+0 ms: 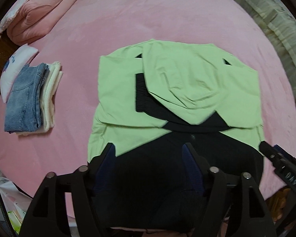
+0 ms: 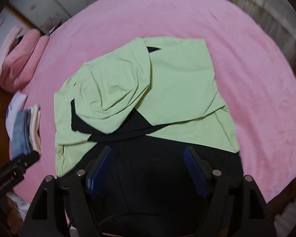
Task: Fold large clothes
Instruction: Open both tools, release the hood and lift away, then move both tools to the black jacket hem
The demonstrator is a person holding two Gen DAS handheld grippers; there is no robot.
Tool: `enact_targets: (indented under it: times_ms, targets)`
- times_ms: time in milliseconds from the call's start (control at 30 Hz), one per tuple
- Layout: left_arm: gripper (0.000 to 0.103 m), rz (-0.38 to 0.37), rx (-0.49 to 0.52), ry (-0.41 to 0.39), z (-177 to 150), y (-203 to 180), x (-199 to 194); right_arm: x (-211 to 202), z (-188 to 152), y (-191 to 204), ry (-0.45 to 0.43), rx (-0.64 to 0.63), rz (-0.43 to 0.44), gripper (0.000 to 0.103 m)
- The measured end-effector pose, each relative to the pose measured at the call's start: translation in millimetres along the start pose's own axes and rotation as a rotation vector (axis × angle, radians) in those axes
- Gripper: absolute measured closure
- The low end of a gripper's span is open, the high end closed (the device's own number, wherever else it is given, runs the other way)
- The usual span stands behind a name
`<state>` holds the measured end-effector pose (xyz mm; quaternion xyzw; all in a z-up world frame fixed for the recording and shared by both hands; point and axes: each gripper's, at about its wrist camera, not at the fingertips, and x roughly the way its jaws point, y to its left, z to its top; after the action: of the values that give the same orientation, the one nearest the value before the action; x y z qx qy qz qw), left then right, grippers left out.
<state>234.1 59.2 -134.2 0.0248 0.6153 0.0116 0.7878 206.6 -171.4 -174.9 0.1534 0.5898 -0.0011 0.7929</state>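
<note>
A light green and black hooded jacket [image 1: 187, 83] lies flat on the pink bed, sleeves folded in over the body and hood laid on top; it also shows in the right wrist view [image 2: 167, 90]. Its black lower part [image 1: 157, 167] lies nearest me. My left gripper [image 1: 149, 148] is open and empty, hovering above the black hem. My right gripper [image 2: 147, 152] is open and empty, above the same hem further right; its tip shows in the left wrist view [image 1: 270, 152]. The left gripper's tip appears in the right wrist view [image 2: 27, 160].
A stack of folded clothes with blue jeans [image 1: 27, 98] on top sits at the bed's left, also in the right wrist view [image 2: 23, 134]. A folded pink quilt [image 1: 41, 13] lies at the far left corner. A pale curtain [image 1: 276, 29] hangs on the right.
</note>
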Motion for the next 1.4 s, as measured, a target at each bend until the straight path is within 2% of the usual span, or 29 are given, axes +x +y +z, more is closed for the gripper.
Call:
enact_targets:
  times_ms: [67,200,333,433,567,700,867,933,1000,1133,1267,1400]
  targets:
    - [0.017,-0.014,0.012,-0.014,-8.6,-3.7,-9.6,-13.8,-11.2,5.8,-0.028,-0.031,-0.021,0.028]
    - [0.011,-0.03,0.043,-0.052,-28.0,-10.3,-29.0,-35.5,-28.9,9.1,-0.055,-0.048,-0.04,0.028]
    - [0.011,-0.026,0.112,-0.074,-51.0,-17.5,-44.1,-60.6,-46.2,8.4,-0.092,-0.043,-0.045,0.027]
    - [0.011,0.0,0.153,-0.111,-67.6,-22.1,-61.2,-85.1,-61.0,9.8,-0.176,-0.066,-0.082,0.027]
    - [0.011,0.015,0.166,-0.17,-92.6,-24.3,-89.3,-109.4,-77.7,12.7,-0.24,-0.13,-0.112,0.027]
    - [0.011,-0.008,0.11,-0.196,-115.9,-21.8,-108.3,-127.6,-97.9,11.5,-0.275,-0.206,-0.126,0.027]
    - [0.011,0.007,0.038,-0.213,-153.6,-13.4,-125.2,-146.1,-136.4,1.8,-0.317,-0.321,-0.169,0.027]
    - [0.011,0.015,0.012,-0.214,-167.4,-6.7,-127.5,-151.8,-155.5,-10.6,-0.317,-0.348,-0.146,0.027]
    - [0.011,0.034,-0.024,-0.217,-183.0,1.9,-128.7,-154.2,-169.9,-24.0,-0.307,-0.341,-0.123,0.027]
    - [0.011,0.055,-0.097,-0.275,-219.0,26.2,-134.7,-158.6,-199.2,-54.8,-0.306,-0.3,-0.029,0.027]
    - [0.011,0.084,-0.163,-0.238,-246.5,55.4,-133.5,-161.7,-223.7,-83.8,-0.316,-0.262,0.028,0.027]
    - [0.011,0.112,-0.236,-0.206,-273.4,89.0,-129.4,-161.7,-241.5,-110.6,-0.315,-0.24,0.038,0.027]
